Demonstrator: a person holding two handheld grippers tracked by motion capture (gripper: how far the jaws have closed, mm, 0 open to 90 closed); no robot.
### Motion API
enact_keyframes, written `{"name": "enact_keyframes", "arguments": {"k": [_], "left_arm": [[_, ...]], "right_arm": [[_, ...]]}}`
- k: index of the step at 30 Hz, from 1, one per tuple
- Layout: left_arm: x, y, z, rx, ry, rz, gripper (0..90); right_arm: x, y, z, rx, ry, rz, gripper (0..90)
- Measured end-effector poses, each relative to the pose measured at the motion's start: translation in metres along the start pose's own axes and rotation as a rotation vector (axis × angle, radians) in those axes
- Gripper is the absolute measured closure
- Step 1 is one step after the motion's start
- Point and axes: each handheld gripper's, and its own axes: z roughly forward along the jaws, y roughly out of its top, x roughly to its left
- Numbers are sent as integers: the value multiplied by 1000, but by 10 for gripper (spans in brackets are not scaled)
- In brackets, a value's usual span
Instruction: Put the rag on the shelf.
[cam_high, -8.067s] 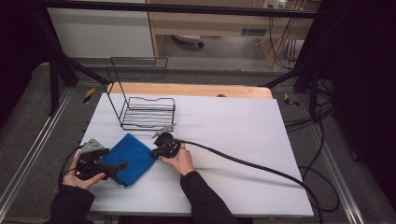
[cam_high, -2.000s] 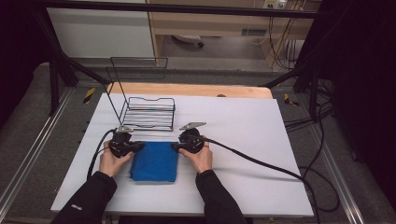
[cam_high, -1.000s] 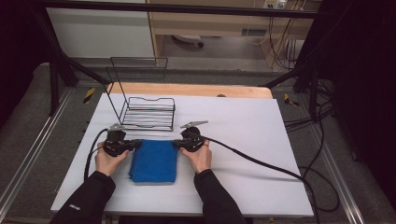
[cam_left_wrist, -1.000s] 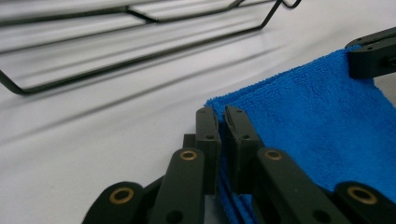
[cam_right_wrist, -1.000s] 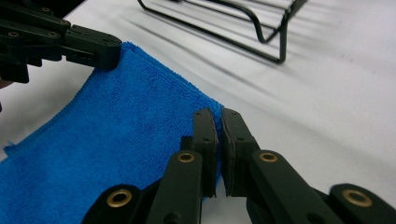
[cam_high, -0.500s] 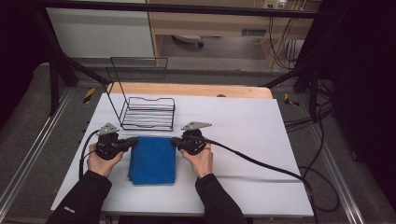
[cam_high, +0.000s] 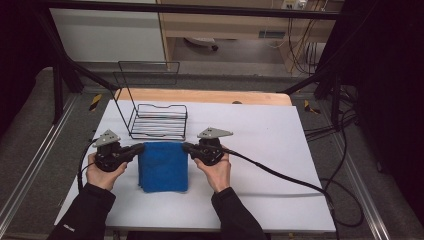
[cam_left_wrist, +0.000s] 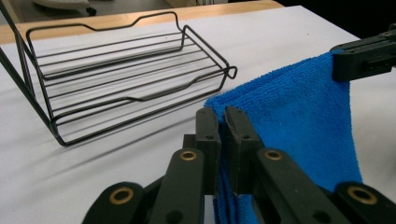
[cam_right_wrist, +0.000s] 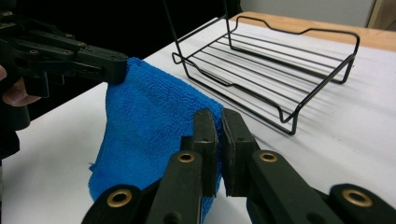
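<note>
Two claws: left claw (cam_high: 141, 147), right claw (cam_high: 186, 147) each pinch blue cloth (cam_high: 164, 167) | far edge lifted, probably crosswise

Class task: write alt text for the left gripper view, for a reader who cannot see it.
The left hand-held gripper is shut on one top corner of a folded blue microfibre cloth, while the right hand-held gripper pinches the opposite corner, so the cloth hangs between them above a white table. A black wire basket stands beyond to the left.
</note>
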Motion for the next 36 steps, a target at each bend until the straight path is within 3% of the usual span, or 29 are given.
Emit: {"name": "enact_keyframes", "arguments": {"k": [9, 23, 36], "left_arm": [[-5, 7, -9, -33, 10, 15, 846], [-17, 19, -22, -89, 10, 51, 846], [-14, 32, -36, -167, 32, 47, 846]], "right_arm": [[6, 10, -6, -21, -11, -62, 862], [11, 25, -23, -87, -18, -96, 863], [25, 47, -28, -152, -36, -158, 863]]}}
